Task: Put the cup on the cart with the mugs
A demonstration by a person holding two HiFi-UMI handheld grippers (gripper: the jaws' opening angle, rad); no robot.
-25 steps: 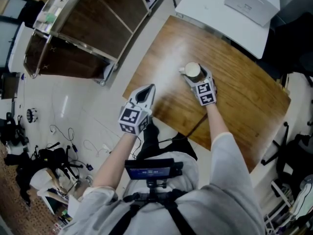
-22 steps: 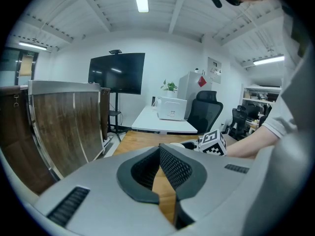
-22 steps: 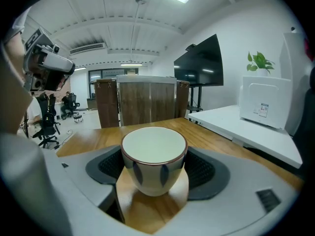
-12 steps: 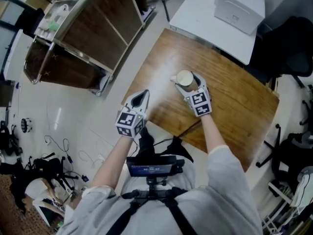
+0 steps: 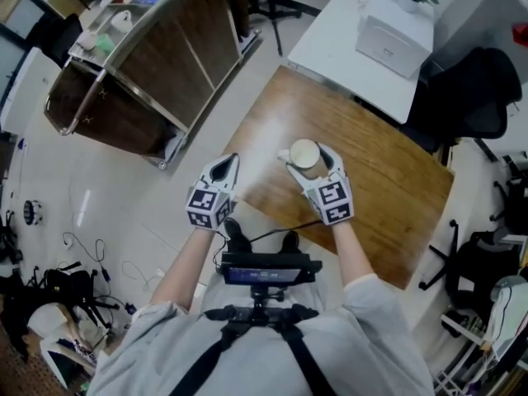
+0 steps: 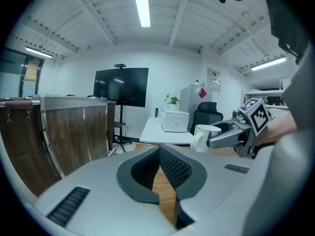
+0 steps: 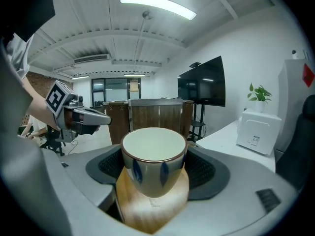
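A cream cup (image 5: 304, 153) with blue marks and a brown rim hangs above the wooden table (image 5: 388, 180), and my right gripper (image 5: 306, 158) is shut on its sides. In the right gripper view the cup (image 7: 153, 159) stands upright between the dark pads (image 7: 204, 168), clear of the tabletop. My left gripper (image 5: 224, 167) hovers by the table's left edge, shut and empty, its tips (image 6: 160, 154) together. From there the cup (image 6: 205, 134) shows at the right. The wood-panelled cart (image 5: 124, 64) stands at the upper left, a pale cup-like thing (image 5: 121, 19) on top.
A white table (image 5: 346, 31) behind the wooden one carries a white box (image 5: 394, 25) and a small plant. A black office chair (image 5: 470, 89) stands at the right. Cables and gear (image 5: 49, 287) lie on the floor at the lower left. Open floor separates table and cart.
The right gripper has lifted the cup off the wooden table and drawn it toward the person. The left gripper has risen a little beside it.
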